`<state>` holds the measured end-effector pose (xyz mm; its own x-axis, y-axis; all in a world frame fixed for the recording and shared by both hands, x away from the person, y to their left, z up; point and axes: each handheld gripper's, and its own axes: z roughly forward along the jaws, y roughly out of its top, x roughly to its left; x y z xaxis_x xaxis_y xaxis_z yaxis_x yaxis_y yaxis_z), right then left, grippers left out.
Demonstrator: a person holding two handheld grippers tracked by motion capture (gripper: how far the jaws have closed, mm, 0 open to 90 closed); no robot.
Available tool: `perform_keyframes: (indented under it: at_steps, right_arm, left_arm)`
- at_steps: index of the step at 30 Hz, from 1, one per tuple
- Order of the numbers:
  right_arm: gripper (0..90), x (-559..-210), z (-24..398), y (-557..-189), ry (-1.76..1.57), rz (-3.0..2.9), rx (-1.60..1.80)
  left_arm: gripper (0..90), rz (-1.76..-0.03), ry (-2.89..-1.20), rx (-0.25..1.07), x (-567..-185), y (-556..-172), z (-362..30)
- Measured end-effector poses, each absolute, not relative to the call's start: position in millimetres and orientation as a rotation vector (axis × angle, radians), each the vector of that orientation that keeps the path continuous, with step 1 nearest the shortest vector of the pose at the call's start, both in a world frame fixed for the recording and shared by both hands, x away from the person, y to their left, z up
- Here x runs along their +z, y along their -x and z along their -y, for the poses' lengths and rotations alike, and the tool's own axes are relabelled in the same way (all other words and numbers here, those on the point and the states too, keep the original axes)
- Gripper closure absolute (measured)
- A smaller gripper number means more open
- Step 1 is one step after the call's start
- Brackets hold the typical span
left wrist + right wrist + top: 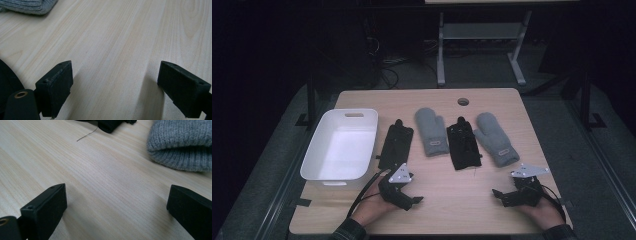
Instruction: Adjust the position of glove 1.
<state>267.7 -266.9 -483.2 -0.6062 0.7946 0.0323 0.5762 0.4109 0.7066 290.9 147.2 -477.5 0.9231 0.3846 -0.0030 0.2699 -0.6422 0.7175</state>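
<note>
Grippers: left gripper (411, 192) and right gripper (501, 196) rest low at the near edge of the surface (452, 210); both spread, nothing between the jaws; bare wood ahead of each in the gripper views
Gloves: four in a row mid-surface; left black glove (395, 145) just beside the tub (328, 172); left grey mitten (432, 131); right black glove (463, 143); right grey mitten (496, 138); the right pair lie touching or nearly so
Likely job: gloves go into the white tub at left; not yet begun
Risk: a pinch on the right black glove may catch the mitten beside it, since they lie so close; soft knit may slip from a shallow pinch; a loose thread (87, 135) trails from the black glove and could snag
Edges: tub overhangs the left edge slightly; a push from the side could tip it off
Room: open wood between grippers and gloves; cable hole (463, 101) at the far edge, well apart
</note>
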Motion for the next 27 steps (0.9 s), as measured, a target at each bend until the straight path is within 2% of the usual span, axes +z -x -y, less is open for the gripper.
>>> perform_keyframes:
  at_steps: [4, 7, 11, 15, 17, 27]
  right_arm:
    - [2.6, -483.2, 267.0, -267.8, -1.188, -2.363, 0.999]
    - [2.6, -483.2, 267.0, -267.8, -1.188, -2.363, 0.999]
    - [2.6, -483.2, 267.1, -268.4, -1.184, -2.366, 1.002]
    - [2.7, -483.2, 267.2, -268.5, -1.182, -2.367, 1.002]
    - [2.7, -483.3, 267.2, -268.5, -1.181, -2.366, 1.002]
    - [2.7, -483.2, 267.1, -268.3, -1.187, -2.366, 1.000]
  left_arm:
    - [15.8, -0.491, -2.297, 0.187, -475.8, -289.9, -144.6]
    - [28.6, -0.499, -2.302, 0.196, -472.5, -289.7, -144.3]
    - [51.3, -0.556, -2.305, 0.230, -462.6, -292.2, -144.0]
    - [79.9, -0.596, -2.286, 0.237, -450.5, -296.2, -140.5]
    - [88.6, -0.622, -2.265, 0.208, -443.4, -305.3, -136.1]
    - [89.8, -0.627, -2.225, 0.235, -426.6, -341.9, -108.8]
